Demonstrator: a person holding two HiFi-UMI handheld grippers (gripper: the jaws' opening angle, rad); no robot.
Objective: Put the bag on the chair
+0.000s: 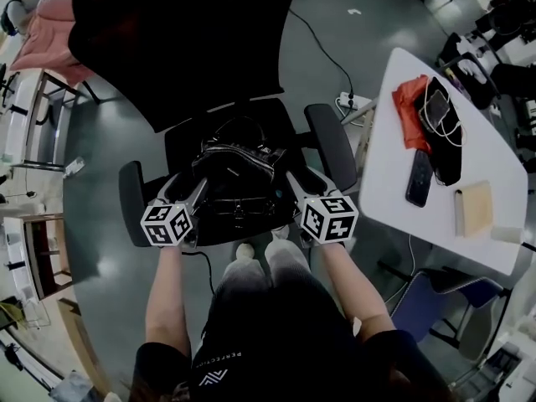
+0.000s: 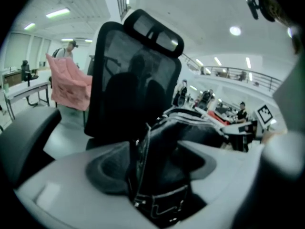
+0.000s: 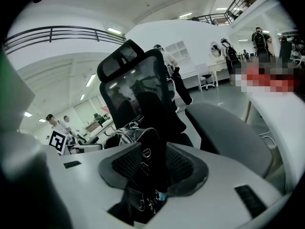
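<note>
A glossy black bag with straps and metal buckles hangs between my two grippers, over the seat of a black office chair with a tall mesh backrest. My left gripper is shut on the bag's left end, and the leather fills the gap between its pads. My right gripper is shut on the bag's right end, with a strap and buckle pinched between its pads. I cannot tell whether the bag touches the seat. The backrest stands just behind the bag.
The chair's armrests flank the bag. A white table at the right carries a red cloth, a phone and a wooden block. A pink cloth hangs at the far left. The person's legs are below.
</note>
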